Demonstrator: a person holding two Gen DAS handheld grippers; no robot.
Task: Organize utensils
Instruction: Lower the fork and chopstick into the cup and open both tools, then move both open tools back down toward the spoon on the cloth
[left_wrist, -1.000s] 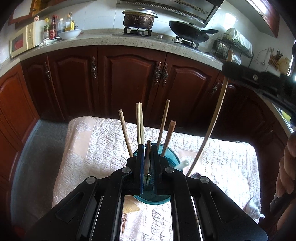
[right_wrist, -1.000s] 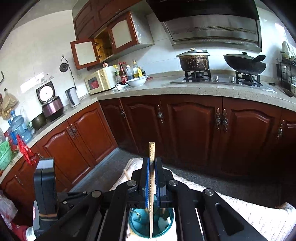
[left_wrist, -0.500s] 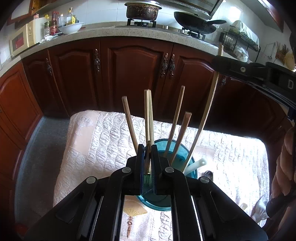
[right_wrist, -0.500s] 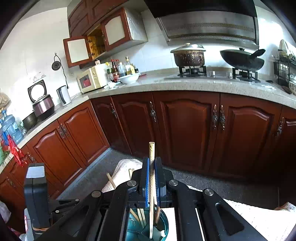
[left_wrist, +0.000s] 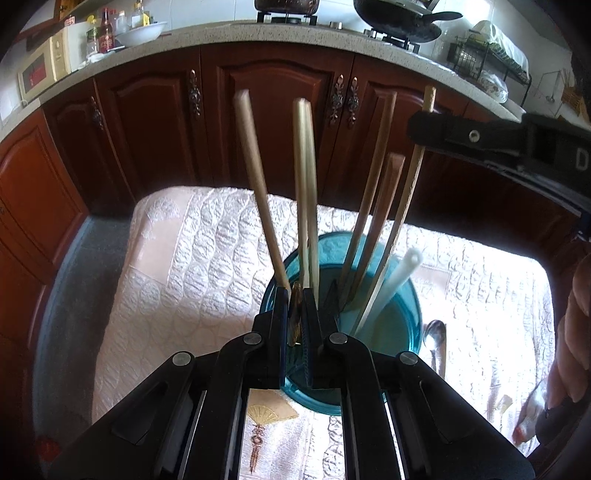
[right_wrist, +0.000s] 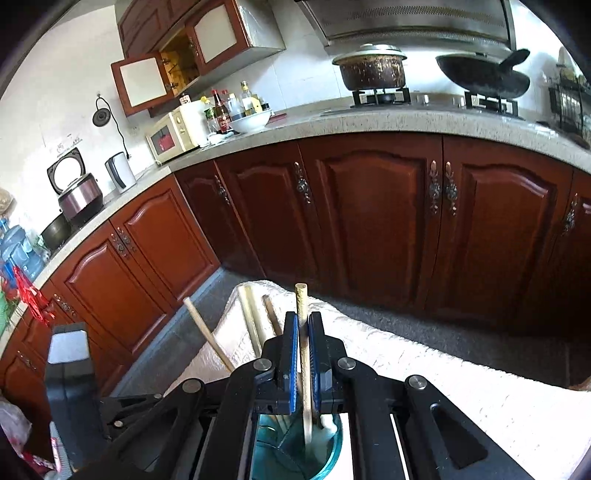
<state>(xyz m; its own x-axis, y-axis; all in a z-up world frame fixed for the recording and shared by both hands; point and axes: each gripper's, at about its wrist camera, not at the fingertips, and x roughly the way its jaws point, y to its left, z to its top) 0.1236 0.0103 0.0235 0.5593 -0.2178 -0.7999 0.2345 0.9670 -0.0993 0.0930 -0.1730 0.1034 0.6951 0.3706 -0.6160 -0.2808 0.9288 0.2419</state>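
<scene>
A teal utensil cup stands on a white quilted cloth and holds several wooden chopsticks and a white plastic utensil. My left gripper is shut on a thin brownish utensil handle at the cup's near rim. My right gripper is shut on a pale chopstick whose lower end is inside the cup; it also shows in the left wrist view, held by the right gripper's fingers.
A metal spoon lies on the cloth right of the cup. Dark wood cabinets and a stone counter with a pot and wok stand behind. A fan-print patch shows under my left gripper.
Both grippers have come lower and closer to the cup. The right gripper's chopstick has moved from beside the cup into it. The chopsticks loom larger in the left view.
</scene>
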